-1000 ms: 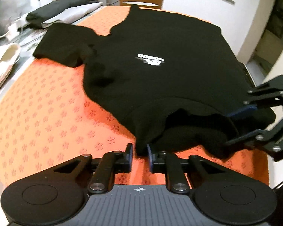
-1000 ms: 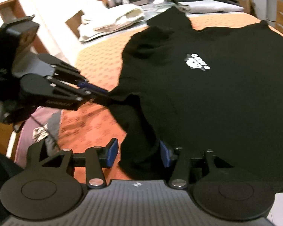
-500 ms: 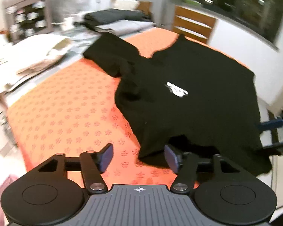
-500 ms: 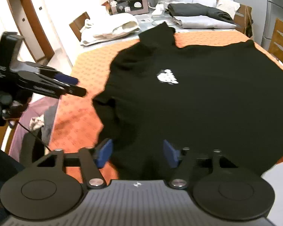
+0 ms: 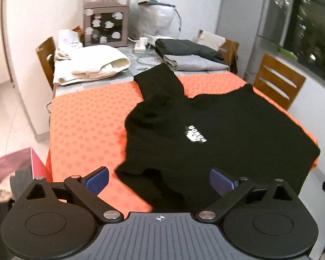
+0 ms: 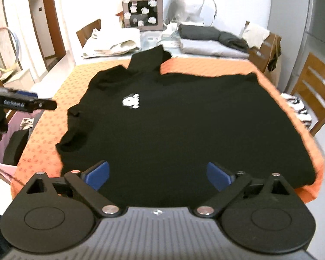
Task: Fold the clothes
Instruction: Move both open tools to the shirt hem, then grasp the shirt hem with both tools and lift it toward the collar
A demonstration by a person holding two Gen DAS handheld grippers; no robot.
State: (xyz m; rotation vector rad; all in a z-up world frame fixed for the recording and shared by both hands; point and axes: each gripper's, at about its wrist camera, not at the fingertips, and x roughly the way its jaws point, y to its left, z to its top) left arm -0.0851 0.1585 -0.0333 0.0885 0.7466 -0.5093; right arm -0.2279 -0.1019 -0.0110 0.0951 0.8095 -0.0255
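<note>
My black shirt spread flat on the orange-covered surface, white logo up, one sleeve at 12 o'clock, my left hand-held gripper spread wide, empty, my right hand-held gripper wide, empty, folded clothes beyond.

Black t-shirt lies spread flat, front up, on the orange patterned tablecloth, covering most of its right half. Small white logo print on the chest; one short sleeve points toward the far edge, the near-left corner is rumpled and bunched. Nearest hem reaches the table's front edge; no fold made yet.
</note>
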